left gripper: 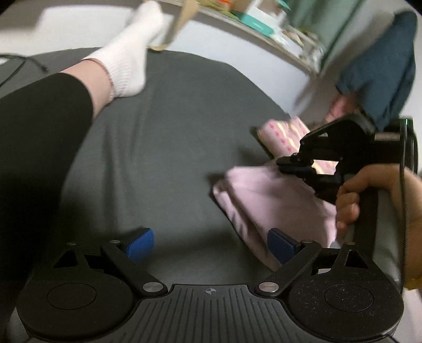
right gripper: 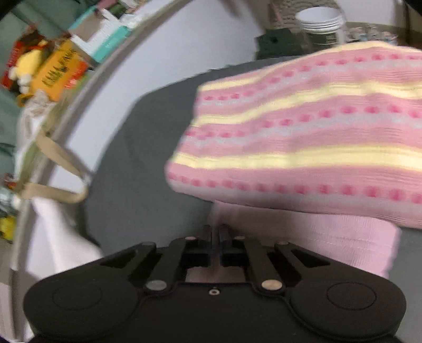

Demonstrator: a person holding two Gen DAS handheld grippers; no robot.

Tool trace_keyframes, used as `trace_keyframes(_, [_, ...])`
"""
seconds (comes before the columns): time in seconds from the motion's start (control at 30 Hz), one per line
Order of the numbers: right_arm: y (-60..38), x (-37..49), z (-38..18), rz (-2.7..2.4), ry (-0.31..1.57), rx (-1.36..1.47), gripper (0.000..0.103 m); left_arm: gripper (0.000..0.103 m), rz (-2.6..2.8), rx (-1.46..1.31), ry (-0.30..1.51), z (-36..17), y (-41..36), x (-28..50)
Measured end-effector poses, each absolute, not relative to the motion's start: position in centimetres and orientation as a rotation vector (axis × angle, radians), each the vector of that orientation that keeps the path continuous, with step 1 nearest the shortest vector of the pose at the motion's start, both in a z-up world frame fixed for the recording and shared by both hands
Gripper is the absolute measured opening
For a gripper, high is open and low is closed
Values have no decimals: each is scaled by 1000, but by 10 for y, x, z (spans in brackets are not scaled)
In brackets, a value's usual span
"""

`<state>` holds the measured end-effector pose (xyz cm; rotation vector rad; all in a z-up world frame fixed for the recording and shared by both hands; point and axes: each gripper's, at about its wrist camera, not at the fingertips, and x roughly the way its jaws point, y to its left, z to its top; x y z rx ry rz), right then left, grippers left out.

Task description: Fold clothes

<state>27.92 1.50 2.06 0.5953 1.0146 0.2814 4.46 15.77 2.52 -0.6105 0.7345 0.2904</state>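
A folded plain pink garment [left gripper: 263, 203] lies on the grey sheet [left gripper: 171, 137], its left corner a little raised. A folded pink-and-yellow striped knit [left gripper: 279, 137] sits just beyond it. In the right wrist view the striped knit [right gripper: 303, 137] fills the right half, overlapping the pink garment [right gripper: 329, 242]. My right gripper [right gripper: 216, 229] is shut at the pink garment's edge and seems to pinch it. In the left wrist view a hand holds that right gripper [left gripper: 287, 165]. My left gripper [left gripper: 211, 244] hangs open over bare sheet, left of the pink garment, with nothing between its blue pads.
A person's leg in black leggings [left gripper: 44, 137] with a white sock [left gripper: 129, 60] stretches across the left of the sheet. A cluttered shelf [left gripper: 263, 23] runs behind. A beige bag strap [right gripper: 52, 168] hangs at the left and stacked paper cups [right gripper: 320, 21] stand behind the knit.
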Motion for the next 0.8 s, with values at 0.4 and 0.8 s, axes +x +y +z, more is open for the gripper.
trace_keyframes(0.4, [-57,197,88,434,700,496,70,93,193,-532,705,35,142,34])
trace_keyframes(0.8, [-148,-29,76,84,564,298,103,93,-16,-210,633,51,84,6])
